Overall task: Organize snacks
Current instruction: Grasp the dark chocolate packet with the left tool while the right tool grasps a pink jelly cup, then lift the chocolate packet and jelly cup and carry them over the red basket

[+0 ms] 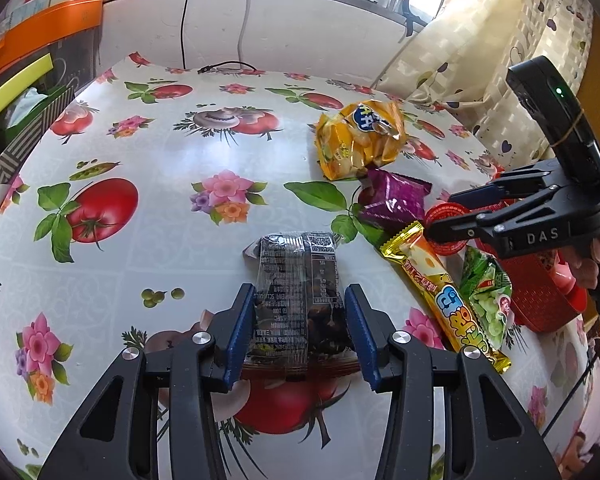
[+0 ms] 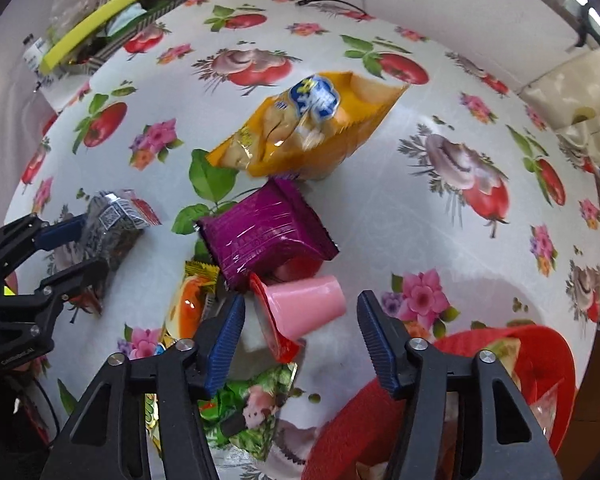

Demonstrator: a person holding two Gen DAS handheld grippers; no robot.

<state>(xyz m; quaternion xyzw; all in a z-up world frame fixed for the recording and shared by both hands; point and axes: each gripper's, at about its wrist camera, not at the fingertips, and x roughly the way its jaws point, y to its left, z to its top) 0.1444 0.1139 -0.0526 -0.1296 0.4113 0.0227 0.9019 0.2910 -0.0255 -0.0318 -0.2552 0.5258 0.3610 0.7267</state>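
Beside the red basket (image 2: 440,364), between the right gripper (image 2: 300,340) pads, lies the pink cup (image 2: 306,310) on its side, base toward the right pad; jaws unclenched, not touching. Further off, the left gripper (image 1: 300,332) clasps the dark packet (image 1: 296,280).

Black linkage grippers (image 1: 300,332), blue ribbed pads (image 2: 226,346), silver screws, white "DAS" lettering.
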